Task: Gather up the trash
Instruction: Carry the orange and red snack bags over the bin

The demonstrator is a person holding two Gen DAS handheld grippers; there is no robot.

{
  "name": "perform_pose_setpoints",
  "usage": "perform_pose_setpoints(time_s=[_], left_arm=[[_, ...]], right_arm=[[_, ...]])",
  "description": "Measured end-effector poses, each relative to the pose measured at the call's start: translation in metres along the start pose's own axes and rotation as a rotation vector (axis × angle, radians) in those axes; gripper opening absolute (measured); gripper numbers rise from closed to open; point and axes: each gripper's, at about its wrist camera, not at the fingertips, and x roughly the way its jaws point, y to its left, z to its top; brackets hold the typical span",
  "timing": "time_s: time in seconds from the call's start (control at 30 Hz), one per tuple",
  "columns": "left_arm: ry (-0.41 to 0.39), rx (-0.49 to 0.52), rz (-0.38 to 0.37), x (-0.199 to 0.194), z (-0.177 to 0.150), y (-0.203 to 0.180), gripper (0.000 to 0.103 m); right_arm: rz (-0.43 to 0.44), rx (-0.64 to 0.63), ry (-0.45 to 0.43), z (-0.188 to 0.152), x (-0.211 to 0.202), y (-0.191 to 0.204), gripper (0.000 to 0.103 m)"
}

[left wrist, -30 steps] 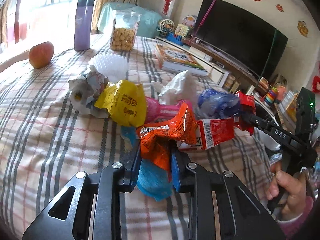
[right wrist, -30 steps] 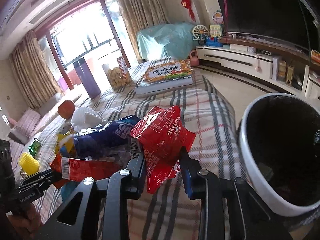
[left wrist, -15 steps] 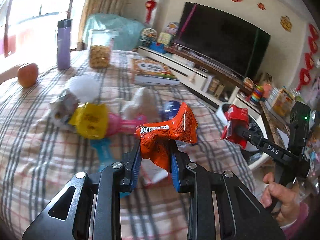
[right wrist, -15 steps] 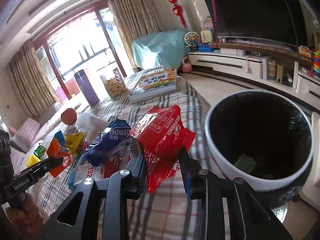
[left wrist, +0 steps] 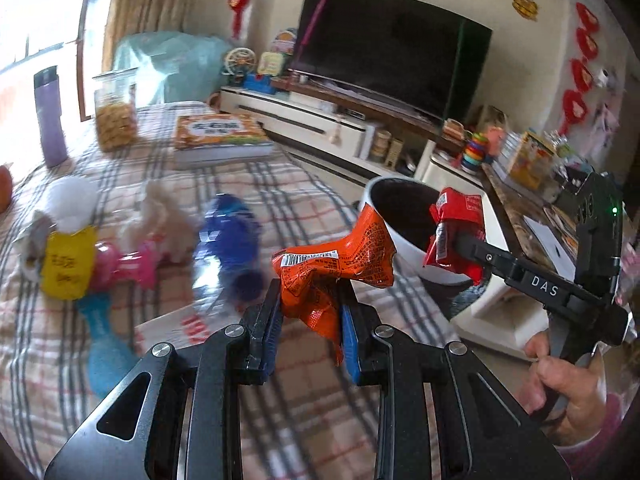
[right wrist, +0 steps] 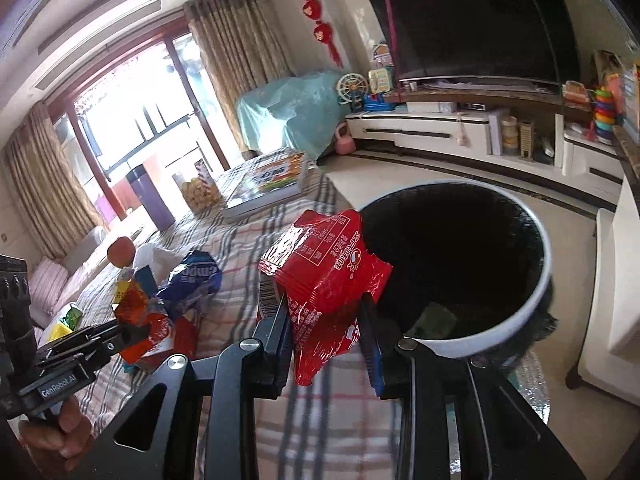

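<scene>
Orange wrapper (left wrist: 336, 264) pinched in left claw (left wrist: 310, 320), raised over plaid worktop (left wrist: 288, 200). Red wrapper (right wrist: 324, 276) clamped in right claw (right wrist: 326, 336), at 9 o'clock edge of white bin (right wrist: 532, 300). Blue wrapper (left wrist: 232, 236), yellow wrapper (left wrist: 66, 264) lying at 10 o'clock.

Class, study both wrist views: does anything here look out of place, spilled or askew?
Yes. Crumpled wrappers lie strewn over the plaid cloth: a blue packet, a yellow packet and a pink wrapper, beside a tidy book and snack jar. They belong in the bin.
</scene>
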Motion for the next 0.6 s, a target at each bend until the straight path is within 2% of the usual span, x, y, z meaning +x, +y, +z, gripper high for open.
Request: perform_pose_setpoints(time_s=[0.23,0.6], left_arm=[[0.024,0.069,-0.031,0.023,0.009,-0.034,0.025],[0.094,0.118,-0.05,0.066,0.02,-0.065,0.025]], right_arm=[[-0.038,0.025,-0.014,0.004,-0.013,-0.027,0.031],[-0.076,0.063,-0.003,0.009,-0.015,-0.061,0.031]])
